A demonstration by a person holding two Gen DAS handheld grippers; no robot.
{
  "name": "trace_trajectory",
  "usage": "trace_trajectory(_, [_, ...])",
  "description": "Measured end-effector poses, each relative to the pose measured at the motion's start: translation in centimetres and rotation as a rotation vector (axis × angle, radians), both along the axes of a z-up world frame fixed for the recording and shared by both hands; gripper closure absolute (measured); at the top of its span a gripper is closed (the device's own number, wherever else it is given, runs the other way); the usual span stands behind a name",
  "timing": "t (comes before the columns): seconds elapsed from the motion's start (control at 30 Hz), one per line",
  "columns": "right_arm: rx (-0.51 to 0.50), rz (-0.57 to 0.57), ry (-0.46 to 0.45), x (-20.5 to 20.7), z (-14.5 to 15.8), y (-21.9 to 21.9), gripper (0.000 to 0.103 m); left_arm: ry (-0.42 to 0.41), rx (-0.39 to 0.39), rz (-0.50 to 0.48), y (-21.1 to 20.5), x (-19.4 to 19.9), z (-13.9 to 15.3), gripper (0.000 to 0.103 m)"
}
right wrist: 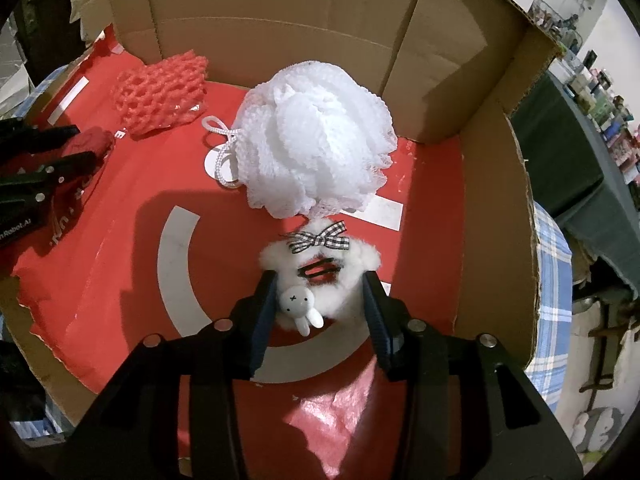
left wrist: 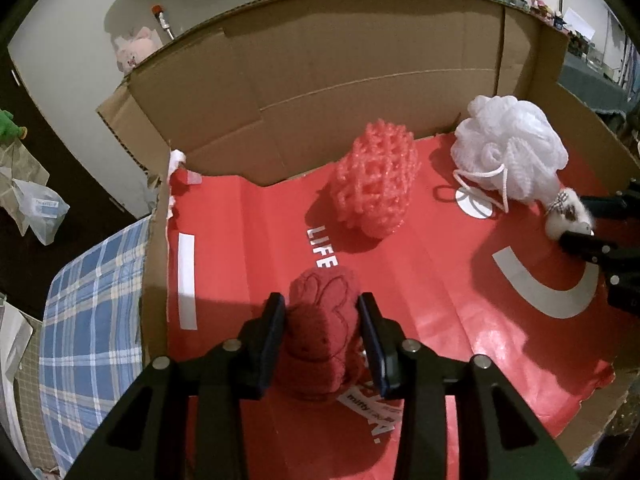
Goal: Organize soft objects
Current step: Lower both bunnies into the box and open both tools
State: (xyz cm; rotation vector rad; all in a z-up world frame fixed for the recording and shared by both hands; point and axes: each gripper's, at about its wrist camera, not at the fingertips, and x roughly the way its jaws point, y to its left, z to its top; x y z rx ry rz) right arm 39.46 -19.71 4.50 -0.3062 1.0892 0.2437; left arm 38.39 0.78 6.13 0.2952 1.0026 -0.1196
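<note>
While my left gripper (left wrist: 322,330) clenches the red rabbit plush (left wrist: 322,336) and my right gripper (right wrist: 320,308) grasps the white fluffy hair clip (right wrist: 320,268), both seem mid-placement inside the cardboard box (left wrist: 320,80); releasing should come next.

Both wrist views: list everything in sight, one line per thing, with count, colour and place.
box: one, brown cardboard, open, around the red sheet.
sheet: one, red with white print, lining the box floor.
mesh: one, pink foam net, on the sheet towards the back wall.
pouf: one, white, with a cord loop, back right of the sheet.
red plush: one, stitched rabbit outline, between the left tool's fingers.
scrunchie: one, white and fluffy, with checked bow and small white rabbit, between the right tool's fingers.
cloth: one, blue plaid, under the box.
left tool: black, gripping the red plush.
right tool: black, around the scrunchie.
</note>
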Motion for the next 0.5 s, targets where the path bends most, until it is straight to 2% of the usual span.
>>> trace_trajectory(0.13, [0.005, 0.011, -0.005, -0.2, 0.0, 0.3, 0.052, 0.0, -0.015, 0.004, 0.3, 0.0, 0.2, 0.055])
trace_trajectory(0.27, [-0.002, 0.025, -0.023, -1.1, 0.7, 0.9, 0.044, -0.029, -0.037, 0.004, 0.8, -0.6, 0.9, 0.035])
trace_trajectory(0.33, [0.005, 0.023, -0.034, -1.4, 1.2, 0.9, 0.042, -0.05, -0.046, 0.005, 0.9, -1.3, 1.6, 0.03])
trace_trajectory(0.4, [0.02, 0.017, -0.038, -1.7, 1.8, 0.8, 0.042, -0.068, -0.069, -0.005, 1.1, -2.1, 2.4, 0.03])
trace_trajectory(0.5, [0.029, 0.004, -0.08, -3.0, 3.6, 0.6, 0.031, -0.103, -0.097, -0.008, 1.2, -3.5, 3.8, 0.023])
